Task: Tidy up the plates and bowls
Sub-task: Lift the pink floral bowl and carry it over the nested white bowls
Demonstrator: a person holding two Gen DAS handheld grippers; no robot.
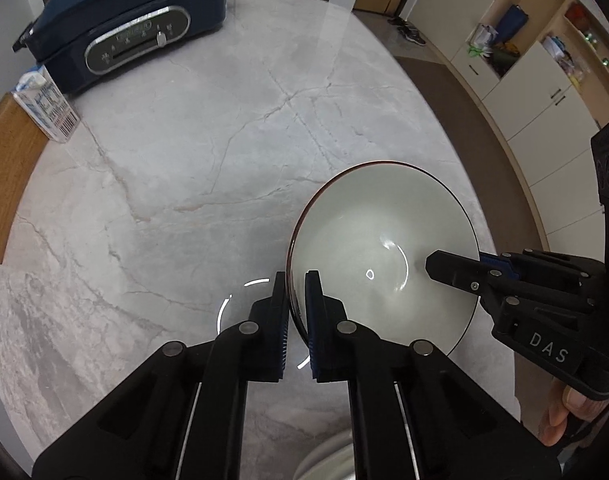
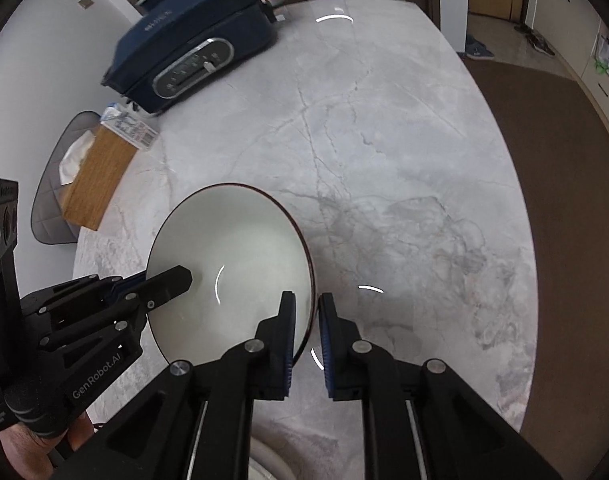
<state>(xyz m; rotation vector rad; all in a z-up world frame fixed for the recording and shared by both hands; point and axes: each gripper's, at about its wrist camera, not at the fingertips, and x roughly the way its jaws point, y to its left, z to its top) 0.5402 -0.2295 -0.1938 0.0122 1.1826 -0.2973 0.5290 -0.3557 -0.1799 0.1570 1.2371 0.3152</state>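
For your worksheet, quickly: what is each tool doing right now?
Left tool: closed on the bowl rim, one finger inside, one outside.
Right tool: closed on the same bowl's opposite rim.

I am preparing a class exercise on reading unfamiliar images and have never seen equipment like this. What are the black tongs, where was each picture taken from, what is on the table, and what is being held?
No robot here: a person holds a two-finger gripper in each hand, each carrying a wide-angle camera looking along its fingers. One picture is from the left gripper, the other from the right gripper; each also shows the other tool. Both pinch opposite sides of the rim of one white bowl, shut on it. On the marble table stand a dark blue cooking appliance, a small carton and a wooden box. More white crockery shows below, unclear.
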